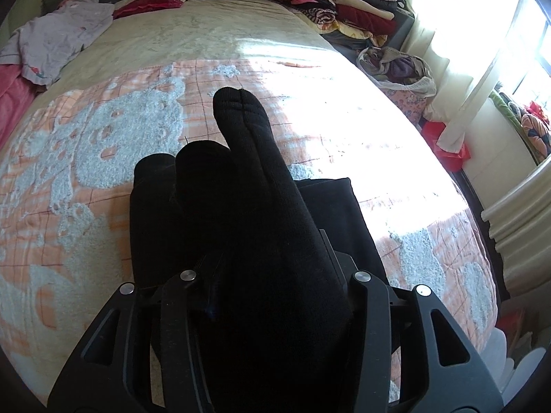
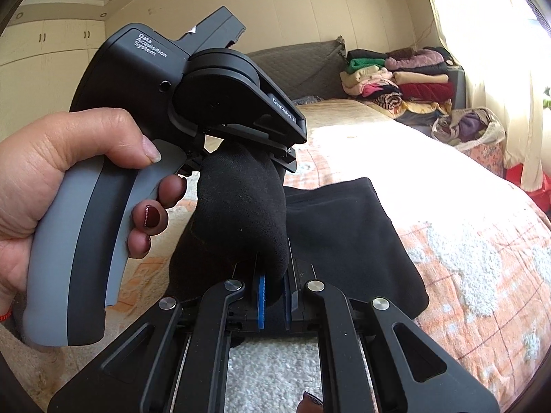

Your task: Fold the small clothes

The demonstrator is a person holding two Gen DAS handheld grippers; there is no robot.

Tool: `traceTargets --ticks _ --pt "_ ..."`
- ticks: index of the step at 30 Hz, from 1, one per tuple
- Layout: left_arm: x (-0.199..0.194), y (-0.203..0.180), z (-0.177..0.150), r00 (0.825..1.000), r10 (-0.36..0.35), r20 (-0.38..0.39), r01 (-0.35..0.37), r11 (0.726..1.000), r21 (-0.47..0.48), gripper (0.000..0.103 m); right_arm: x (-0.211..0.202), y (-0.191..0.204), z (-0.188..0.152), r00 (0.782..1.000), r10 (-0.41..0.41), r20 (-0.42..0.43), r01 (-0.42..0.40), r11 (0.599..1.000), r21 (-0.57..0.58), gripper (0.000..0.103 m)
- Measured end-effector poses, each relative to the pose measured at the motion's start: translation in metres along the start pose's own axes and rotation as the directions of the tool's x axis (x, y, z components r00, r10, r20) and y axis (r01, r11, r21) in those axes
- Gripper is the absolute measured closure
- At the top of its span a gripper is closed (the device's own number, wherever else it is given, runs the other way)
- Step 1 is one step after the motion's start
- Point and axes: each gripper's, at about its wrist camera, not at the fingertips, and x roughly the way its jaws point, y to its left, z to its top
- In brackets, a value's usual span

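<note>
Your right gripper pinched one end of the black sock; its length ran up into your left gripper, partly spread around it.

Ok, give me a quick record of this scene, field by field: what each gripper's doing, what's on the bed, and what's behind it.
surface: bed with an orange and white blanket
right gripper: shut on one end of the black sock
left gripper: at the sock's other end, held by a hand; grip not clear
under the sock: black garment lying on the blanket
background: stack of folded clothes at the far end of the bed; bag of clothes beside the curtain
</note>
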Motion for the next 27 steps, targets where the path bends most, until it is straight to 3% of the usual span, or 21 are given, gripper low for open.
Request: traceTargets --ticks 7,9,12,17,22,25,27 --pt "0.012 -0.014 -0.004 1.0 -0.015 -0.015 0.015 0.999 0.032 0.057 0.011 -0.017 -0.002 0.999 -0.009 -0.047 0.012 0.998 0.068 0.097" --pt "0.016 -0.015 -0.005 0.999 -0.029 -0.018 0.029 0.999 0.035 0.048 0.013 -0.021 -0.002 0.998 -0.008 -0.061 0.014 0.996 0.089 0.097" --pt "0.018 -0.014 -0.006 0.994 -0.109 -0.013 0.109 0.994 -0.005 0.028 0.021 -0.031 -0.004 0.994 -0.022 -0.104 0.036 0.991 0.132 0.096" --pt "0.005 -0.001 -0.007 0.975 -0.213 0.059 0.216 0.974 -0.068 0.027 0.025 -0.05 -0.011 0.992 0.006 -0.129 0.025 0.971 0.239 0.096" --pt "-0.016 0.038 -0.014 0.977 -0.165 0.134 0.184 0.973 -0.14 0.027 0.026 -0.06 -0.012 0.99 0.056 -0.127 -0.012 0.946 0.325 0.096" --pt "-0.02 0.062 -0.026 0.986 -0.096 0.139 0.119 0.979 -0.165 0.027 0.025 -0.069 -0.007 0.986 0.111 -0.121 -0.057 0.922 0.383 0.091" --pt "-0.017 0.072 -0.036 0.99 -0.07 0.124 0.091 0.981 -0.17 0.027 0.024 -0.071 -0.003 0.985 0.127 -0.117 -0.07 0.913 0.402 0.082"
